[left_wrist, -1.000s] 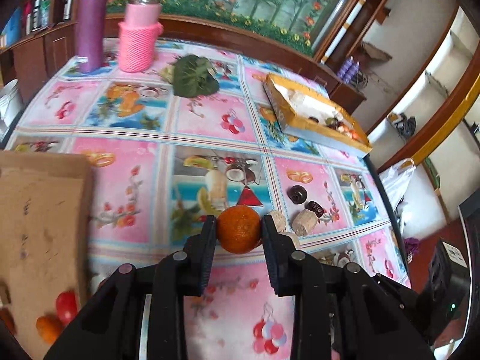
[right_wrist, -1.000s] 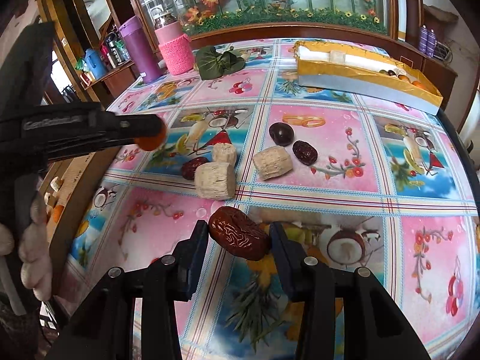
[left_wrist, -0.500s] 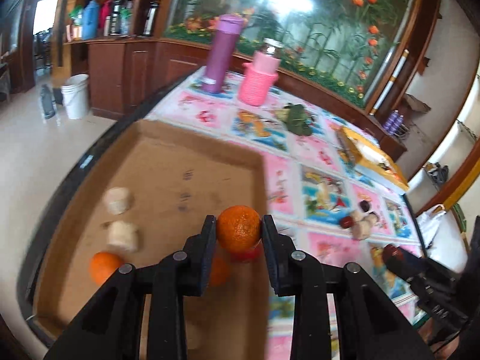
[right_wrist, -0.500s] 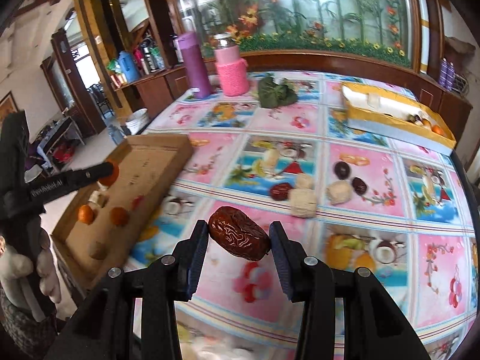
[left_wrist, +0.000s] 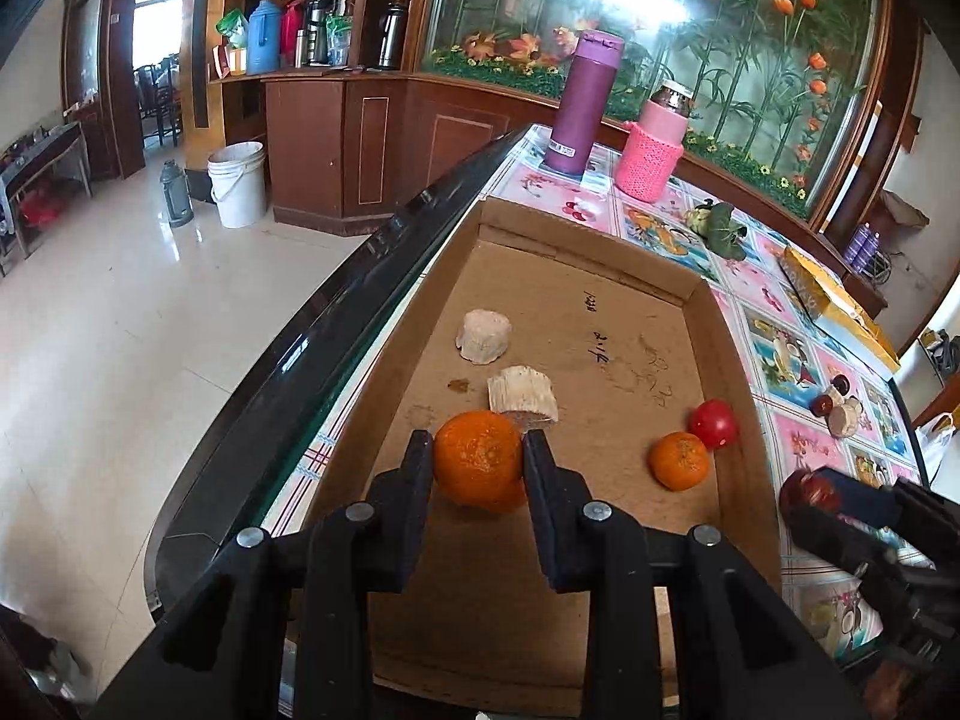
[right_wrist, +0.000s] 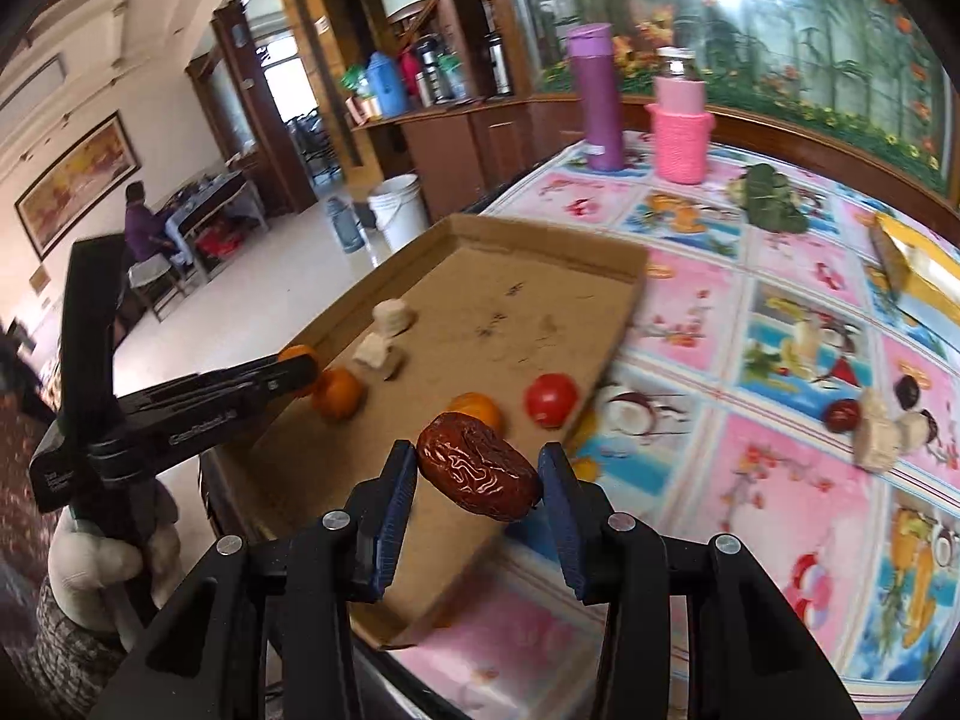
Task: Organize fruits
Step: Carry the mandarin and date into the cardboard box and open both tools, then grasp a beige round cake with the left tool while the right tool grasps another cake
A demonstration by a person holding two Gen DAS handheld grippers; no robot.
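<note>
Left gripper [left_wrist: 478, 462]: orange [left_wrist: 478, 467] pinched, now carried over cardboard tray [left_wrist: 600, 360], frame centre | right gripper [right_wrist: 478, 480]: date [right_wrist: 478, 473] pinched, tray approached | release pending.

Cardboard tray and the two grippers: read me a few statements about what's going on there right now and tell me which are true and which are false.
1. The left gripper holds an orange. True.
2. The right gripper is empty. False: it is shut on a wrinkled red date.
3. A red tomato lies inside the cardboard tray. True.
4. The purple bottle stands inside the tray. False: it stands on the tablecloth beyond the tray.
5. The tray holds no pale chunks yet. False: two pale chunks already lie in it.
</note>
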